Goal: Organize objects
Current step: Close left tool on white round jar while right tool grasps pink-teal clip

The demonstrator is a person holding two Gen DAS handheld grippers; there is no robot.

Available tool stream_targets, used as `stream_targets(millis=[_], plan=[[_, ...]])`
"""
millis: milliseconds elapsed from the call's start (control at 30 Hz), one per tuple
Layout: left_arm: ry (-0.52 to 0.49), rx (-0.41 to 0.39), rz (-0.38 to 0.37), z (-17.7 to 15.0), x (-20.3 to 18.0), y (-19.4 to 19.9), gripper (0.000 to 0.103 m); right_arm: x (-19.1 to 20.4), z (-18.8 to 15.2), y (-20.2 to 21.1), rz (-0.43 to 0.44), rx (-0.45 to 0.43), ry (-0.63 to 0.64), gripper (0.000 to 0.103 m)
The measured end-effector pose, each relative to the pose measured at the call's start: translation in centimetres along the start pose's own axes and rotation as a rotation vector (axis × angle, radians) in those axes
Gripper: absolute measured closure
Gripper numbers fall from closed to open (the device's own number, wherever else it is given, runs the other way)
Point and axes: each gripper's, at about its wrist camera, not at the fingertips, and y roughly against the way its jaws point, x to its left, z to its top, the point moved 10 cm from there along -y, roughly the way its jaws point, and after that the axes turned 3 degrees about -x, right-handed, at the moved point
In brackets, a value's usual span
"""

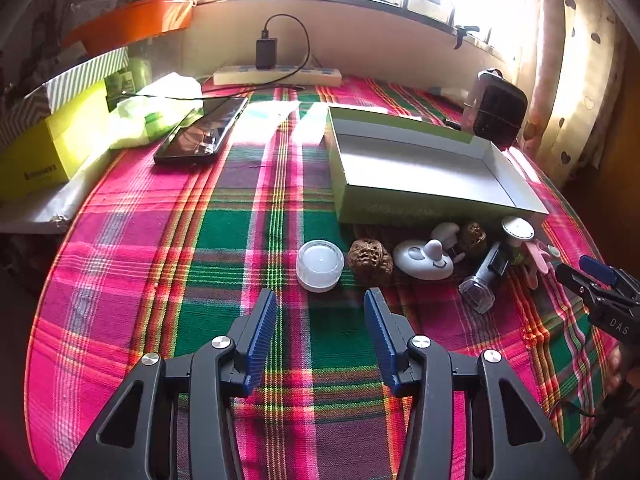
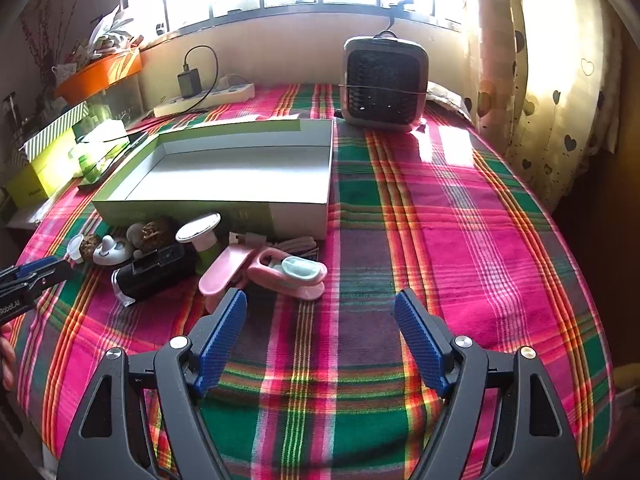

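A shallow open box [image 1: 400,204], green outside and white inside, lies on the plaid cloth with nothing in it. Along its near wall sits a row of small things: a white round cap [image 1: 320,266], a brown wrinkled nut [image 1: 369,260], a white mouse-shaped toy [image 1: 422,260] and a black-and-clear bottle [image 1: 486,280]. My left gripper [image 1: 322,300] is open just short of the cap, holding nothing. In the right wrist view the box [image 2: 280,216] is at the left. A pink clip [image 2: 224,268] and a pink-and-teal piece [image 2: 292,272] lie just beyond my open, empty right gripper [image 2: 320,296].
A phone [image 1: 202,132], a crumpled bag [image 1: 156,112] and a yellow box [image 1: 40,152] crowd the far left. A power strip with charger [image 1: 276,74] lies along the wall. A small black fan [image 2: 384,80] stands behind the box. Bare cloth [image 2: 460,220] stretches to the right, towards the curtain.
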Motion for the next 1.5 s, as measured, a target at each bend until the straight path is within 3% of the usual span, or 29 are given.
stream_targets(millis=[333,567,633,767,1200,1333,1500], plan=[[-0.034,0.016,-0.013,0.7,-0.3,-1.4,0.059,0.3,0.5,-1.9,0.039,0.042,0.048,0.027],[-0.039,0.026,0.001,1.1,-0.2,-2.2,0.059,0.6,0.7,-2.9,0.051,0.065,0.091,0.032],[-0.036,0.03,0.01,1.0,0.0,-2.5,0.059,0.7,0.7,-3.2,0.069,0.079,0.096,0.035],[-0.033,0.026,0.016,1.2,0.3,-2.6,0.059,1.2,0.6,-3.3,0.095,0.085,0.11,0.052],[-0.035,0.024,0.031,1.6,0.6,-3.0,0.059,2.0,0.4,-2.8,0.128,0.077,0.101,0.082],[-0.017,0.022,0.022,1.6,0.7,-3.0,0.06,1.8,0.3,-2.7,0.131,0.077,0.083,0.084],[-0.012,0.02,0.02,1.7,0.8,-3.0,0.072,1.9,0.2,-2.6,0.138,0.076,0.077,0.084]])
